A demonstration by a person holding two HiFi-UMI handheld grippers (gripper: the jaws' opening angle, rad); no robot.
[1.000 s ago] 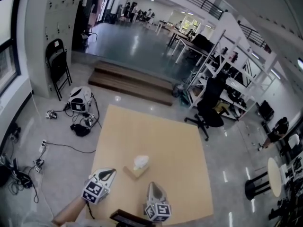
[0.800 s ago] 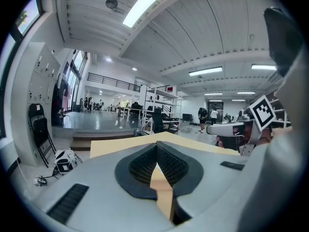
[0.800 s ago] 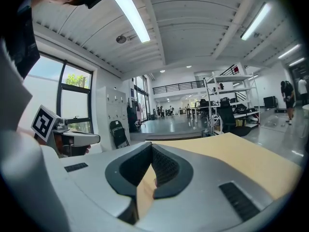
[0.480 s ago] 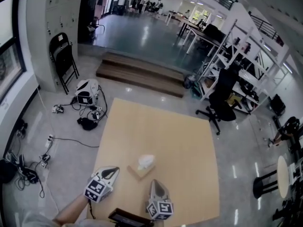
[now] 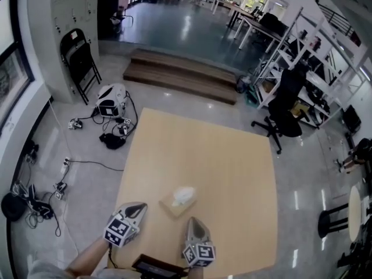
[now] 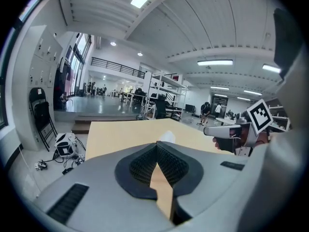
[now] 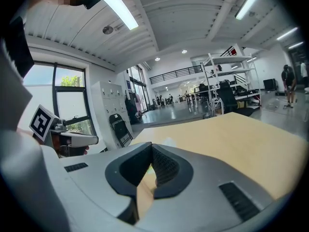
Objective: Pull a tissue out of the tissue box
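Tissue box (image 5: 172,206) sits on the table (image 5: 232,173), its tissue (image 5: 185,195) sticking up, ahead of and between both tools. The right gripper (image 5: 195,221) looks nearer than the left gripper (image 5: 140,206) (both closed, holding nothing).

Wooden table (image 5: 203,156), folding chair (image 5: 79,60), office chair (image 5: 289,100)

Looked like an open-plan office/lab hall: polished floor (image 5: 174,36), white shelving racks (image 5: 302,42), office chair (image 5: 286,106), desks (image 5: 251,21), folding chairs (image 5: 81,63) beside lockers (image 5: 63,4), loose cables (image 5: 40,205).
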